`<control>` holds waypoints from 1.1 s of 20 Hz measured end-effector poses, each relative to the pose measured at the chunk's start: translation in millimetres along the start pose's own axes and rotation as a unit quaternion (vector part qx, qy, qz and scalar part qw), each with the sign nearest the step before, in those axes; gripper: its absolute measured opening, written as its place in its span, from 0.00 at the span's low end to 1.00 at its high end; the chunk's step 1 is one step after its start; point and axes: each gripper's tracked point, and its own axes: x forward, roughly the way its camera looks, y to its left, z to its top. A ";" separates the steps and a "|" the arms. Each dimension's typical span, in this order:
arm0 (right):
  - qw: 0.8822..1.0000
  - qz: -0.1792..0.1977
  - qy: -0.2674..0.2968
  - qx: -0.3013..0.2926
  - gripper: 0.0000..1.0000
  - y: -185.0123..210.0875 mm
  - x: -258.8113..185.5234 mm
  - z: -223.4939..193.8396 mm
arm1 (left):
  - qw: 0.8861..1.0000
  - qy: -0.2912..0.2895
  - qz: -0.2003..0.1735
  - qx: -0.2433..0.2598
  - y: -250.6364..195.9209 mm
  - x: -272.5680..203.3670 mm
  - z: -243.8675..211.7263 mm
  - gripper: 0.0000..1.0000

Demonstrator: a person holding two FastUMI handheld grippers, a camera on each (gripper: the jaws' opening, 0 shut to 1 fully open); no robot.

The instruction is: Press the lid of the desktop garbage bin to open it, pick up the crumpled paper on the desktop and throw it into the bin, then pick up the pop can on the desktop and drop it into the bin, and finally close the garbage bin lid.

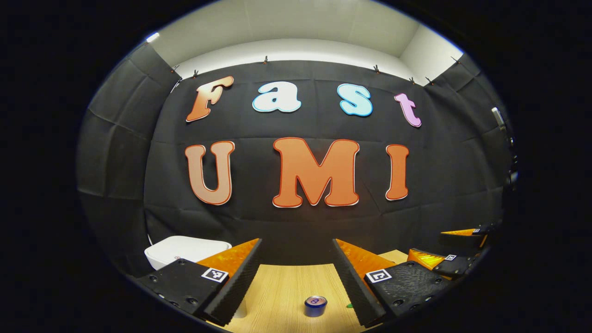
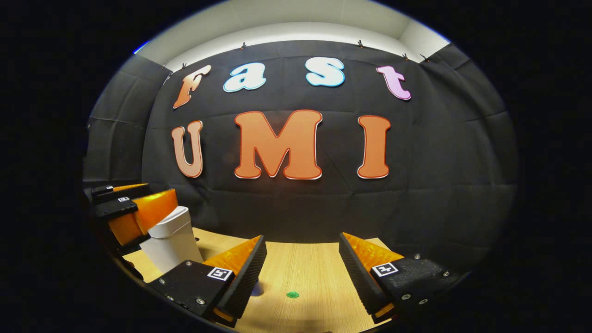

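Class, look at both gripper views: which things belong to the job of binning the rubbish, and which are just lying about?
Belong to the job:
- white bin, lid down
- pop can, upright on the table
- left gripper, open
- right gripper, open

Just lying about:
- small green spot on the wooden table
- black cloth wall

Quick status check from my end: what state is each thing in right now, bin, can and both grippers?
garbage bin: upright on the table, lid down, shut.
pop can: upright on the table, not held, between the left gripper's fingers in its view but apart from them.
left gripper: open, holding nothing, above the table.
right gripper: open, holding nothing.
small green bit: lying loose on the table.
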 end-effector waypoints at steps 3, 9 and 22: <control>1.000 0.003 0.010 0.000 0.93 2.7 4.4 -8.0 | 1.000 -0.002 0.011 0.004 6.4 0.5 2.1 0.93; 1.000 0.009 0.018 -0.002 0.93 7.4 12.6 -14.0 | 0.995 -0.002 0.096 0.019 52.3 2.5 5.2 0.78; 1.000 0.014 0.025 -0.001 0.93 16.4 27.4 -16.1 | 0.983 0.066 0.169 -0.008 109.1 1.7 -19.5 0.01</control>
